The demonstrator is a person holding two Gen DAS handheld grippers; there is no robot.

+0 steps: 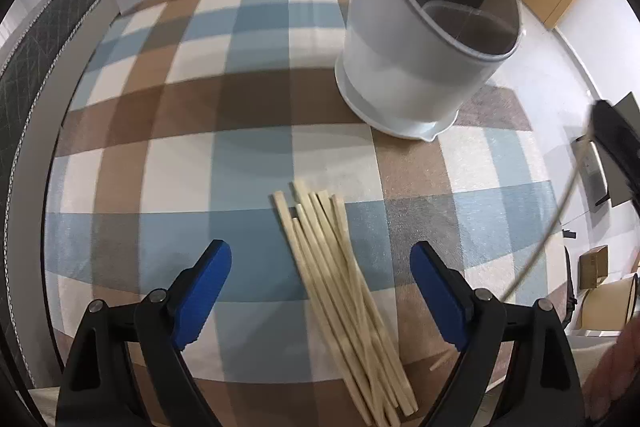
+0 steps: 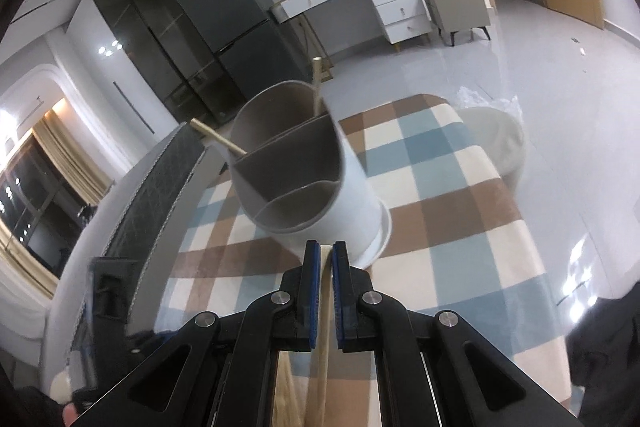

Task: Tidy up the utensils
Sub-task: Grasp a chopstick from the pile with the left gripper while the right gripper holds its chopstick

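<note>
Several pale wooden chopsticks point(image 1: 344, 291) lie in a loose bundle on the checked tablecloth point(image 1: 192, 131). My left gripper point(image 1: 322, 267) hovers over them, open, with one blue pad on either side and neither touching the bundle. Beyond it stands a white utensil holder point(image 1: 412, 67) with grey dividers inside. In the right wrist view the holder point(image 2: 352, 199) has two chopsticks point(image 2: 317, 83) leaning in its far compartments. My right gripper point(image 2: 326, 251) is shut on a single chopstick point(image 2: 322, 347), just in front of the holder's base.
A dark quilted panel point(image 1: 44, 67) borders the table's left side. A clear plastic bag over something white point(image 2: 496, 135) sits past the table's far right corner. The right gripper's dark body point(image 1: 616, 147) shows at the right edge. Cabinets and drawers stand across the room.
</note>
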